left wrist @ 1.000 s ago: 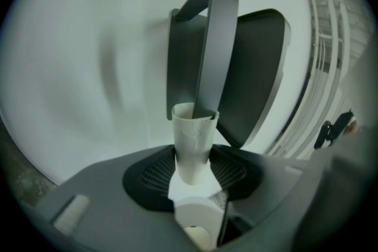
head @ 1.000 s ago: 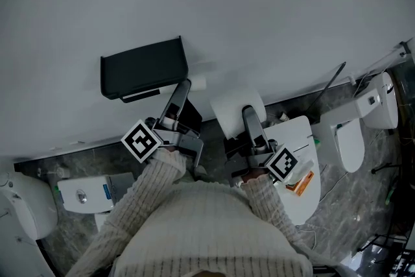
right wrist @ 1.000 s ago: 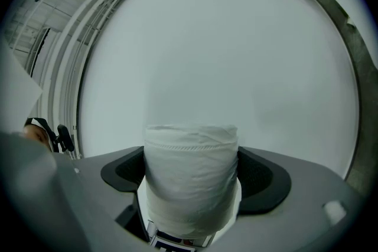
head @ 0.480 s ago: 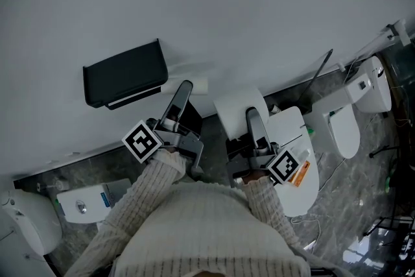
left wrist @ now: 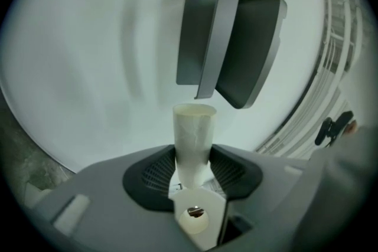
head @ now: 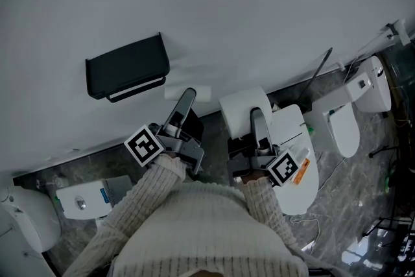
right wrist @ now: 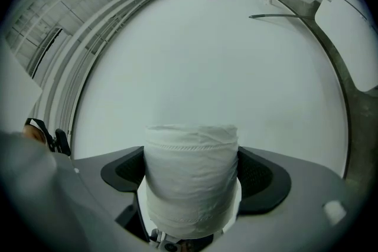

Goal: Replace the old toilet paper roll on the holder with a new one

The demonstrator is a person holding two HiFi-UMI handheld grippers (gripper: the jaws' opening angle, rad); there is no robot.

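Observation:
A black toilet paper holder (head: 128, 66) hangs on the white wall, and it also shows in the left gripper view as the holder (left wrist: 230, 47), empty. My left gripper (head: 187, 99) is shut on a bare cardboard tube (head: 201, 93), just below and right of the holder and clear of it. In its own view the left gripper (left wrist: 194, 157) clamps the tube (left wrist: 194, 133) upright between dark pads. My right gripper (head: 256, 116) is shut on a full white toilet paper roll (head: 241, 108), which fills the roll (right wrist: 190, 177) between the right gripper (right wrist: 190, 186) jaws.
Below me stands a white toilet (head: 299, 165); a second one (head: 347, 130) is at the right and a third fixture (head: 81, 194) at the lower left, all on grey marble floor. A thin dark rod (head: 321, 78) leans on the wall.
Both grippers have drawn back a little from the wall. The gap between the cardboard tube and the holder has widened. Each gripper's hold is unchanged.

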